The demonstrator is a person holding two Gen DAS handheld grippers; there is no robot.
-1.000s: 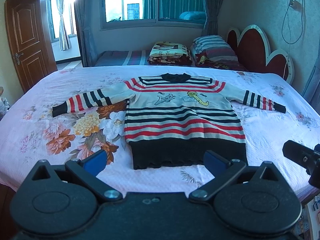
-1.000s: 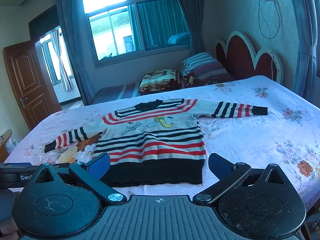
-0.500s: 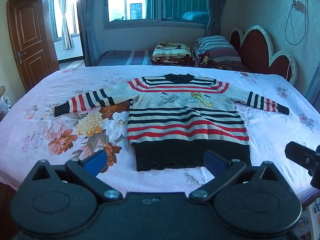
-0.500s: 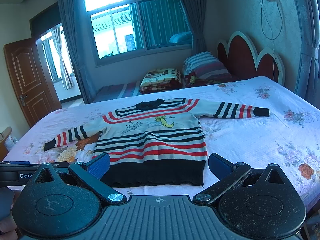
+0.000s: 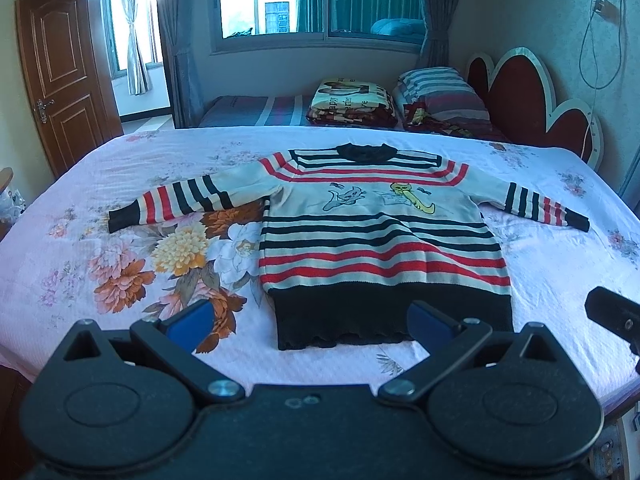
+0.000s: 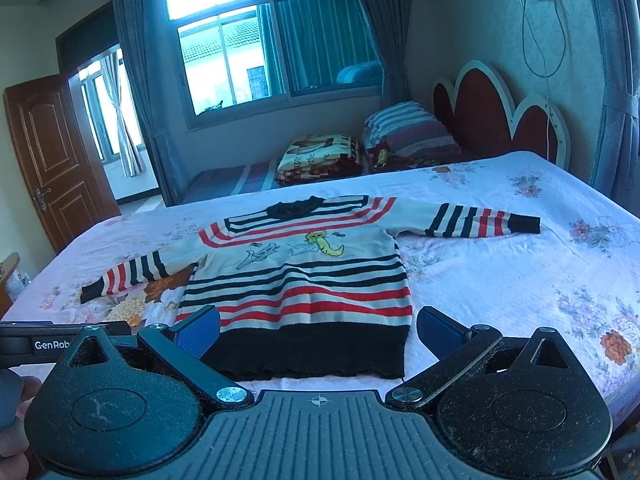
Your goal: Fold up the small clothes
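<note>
A small cream sweater with red and dark stripes, a black hem and a black collar lies flat and face up on the bed, both sleeves spread out to the sides. It also shows in the right wrist view. My left gripper is open and empty, hovering just in front of the hem. My right gripper is open and empty, also in front of the hem, to the right of the left one. Part of the right gripper shows at the right edge of the left wrist view.
The bed has a pink floral sheet. Folded blankets and a striped pillow lie on a lower bed behind it. A red scalloped headboard stands at the right. A wooden door stands at the left.
Both grippers have moved a little closer to the sweater and slightly to the left. The sweater has not moved. Both jaws stay open.
</note>
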